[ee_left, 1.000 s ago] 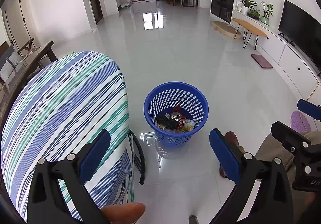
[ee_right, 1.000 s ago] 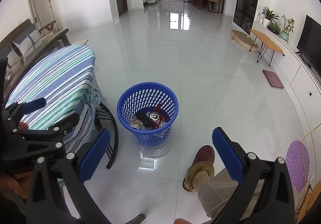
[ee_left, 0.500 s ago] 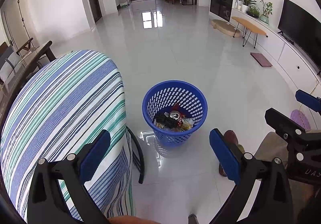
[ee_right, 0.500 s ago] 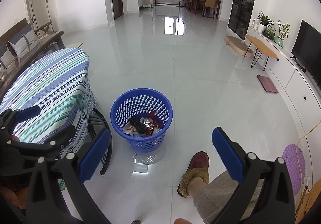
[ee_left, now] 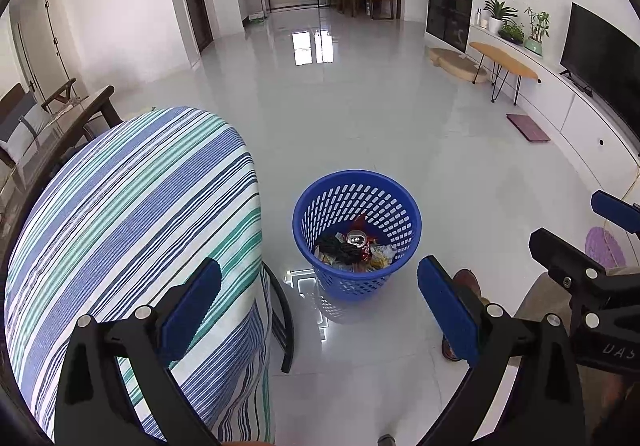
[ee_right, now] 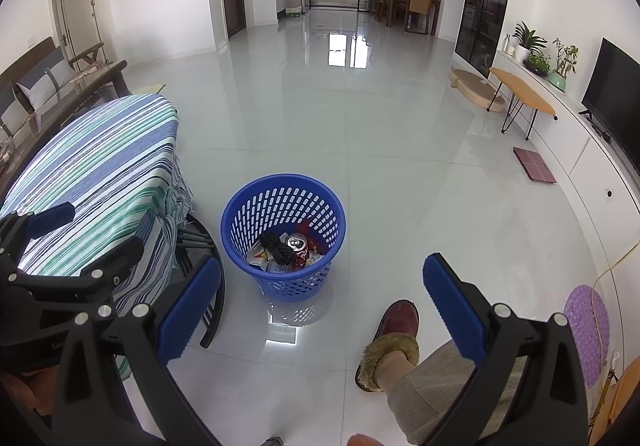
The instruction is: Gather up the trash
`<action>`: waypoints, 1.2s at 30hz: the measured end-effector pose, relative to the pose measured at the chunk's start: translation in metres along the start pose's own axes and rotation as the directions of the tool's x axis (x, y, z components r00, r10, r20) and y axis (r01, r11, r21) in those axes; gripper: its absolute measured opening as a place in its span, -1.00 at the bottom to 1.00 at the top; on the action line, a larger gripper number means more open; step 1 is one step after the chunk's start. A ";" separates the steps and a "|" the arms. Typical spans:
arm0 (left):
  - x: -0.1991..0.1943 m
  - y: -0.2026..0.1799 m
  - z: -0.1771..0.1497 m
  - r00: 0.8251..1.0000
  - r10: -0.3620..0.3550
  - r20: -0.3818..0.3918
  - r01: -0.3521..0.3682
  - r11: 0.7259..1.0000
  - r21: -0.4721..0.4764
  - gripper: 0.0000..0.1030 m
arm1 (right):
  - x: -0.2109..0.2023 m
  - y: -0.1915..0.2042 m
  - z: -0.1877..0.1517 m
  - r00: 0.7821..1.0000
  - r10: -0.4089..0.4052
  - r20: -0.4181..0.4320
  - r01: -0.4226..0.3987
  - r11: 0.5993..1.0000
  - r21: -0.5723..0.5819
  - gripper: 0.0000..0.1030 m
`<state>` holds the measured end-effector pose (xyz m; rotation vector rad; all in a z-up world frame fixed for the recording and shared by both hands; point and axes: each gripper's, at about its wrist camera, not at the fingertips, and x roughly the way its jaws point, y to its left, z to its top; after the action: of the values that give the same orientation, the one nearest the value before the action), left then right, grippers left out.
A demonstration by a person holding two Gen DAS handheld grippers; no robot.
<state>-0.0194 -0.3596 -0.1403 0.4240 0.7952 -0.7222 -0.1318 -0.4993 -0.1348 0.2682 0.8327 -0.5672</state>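
Left gripper [ee_left: 320,306] and right gripper [ee_right: 322,304], both spread wide and empty, above the floor [ee_right: 400,174]; trash [ee_left: 354,248] lies inside the basket [ee_left: 356,202], beside the table's [ee_left: 132,206] right edge.

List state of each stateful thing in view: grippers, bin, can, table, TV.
Left gripper: open, empty.
Right gripper: open, empty.
Blue perforated plastic bin: upright on floor, partly filled with trash.
Silver drink can: inside bin, top up.
Striped-cloth table: covered.
Black flat TV: screen dark.
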 end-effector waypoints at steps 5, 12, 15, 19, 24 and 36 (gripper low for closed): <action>0.004 0.000 0.001 0.999 -0.021 -0.043 0.021 1.000 -0.007 0.90 | 0.001 0.000 -0.002 1.000 -0.003 -0.003 0.003 1.000 0.003 0.91; 0.006 -0.001 0.000 0.999 -0.027 -0.043 0.027 1.000 -0.005 0.90 | 0.001 0.000 -0.002 1.000 0.002 -0.004 -0.002 1.000 0.003 0.91; 0.007 -0.001 -0.001 0.999 -0.027 -0.042 0.027 1.000 -0.002 0.90 | 0.002 0.001 -0.002 1.000 0.003 -0.005 -0.003 1.000 0.001 0.91; 0.006 -0.001 -0.002 0.999 -0.027 -0.042 0.027 1.000 -0.001 0.90 | 0.002 0.002 -0.002 1.000 0.003 -0.004 -0.003 1.000 0.001 0.91; 0.006 -0.001 -0.002 0.999 -0.027 -0.042 0.027 1.000 -0.001 0.90 | 0.003 0.003 -0.002 1.000 0.004 -0.004 -0.004 1.000 0.000 0.91; 0.006 -0.002 -0.002 0.999 -0.027 -0.041 0.027 1.000 -0.001 0.90 | 0.003 0.002 -0.002 1.000 0.005 -0.004 -0.005 1.000 -0.001 0.91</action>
<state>-0.0189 -0.3625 -0.1463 0.4294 0.8413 -0.7400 -0.1302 -0.4975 -0.1379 0.2709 0.8354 -0.5619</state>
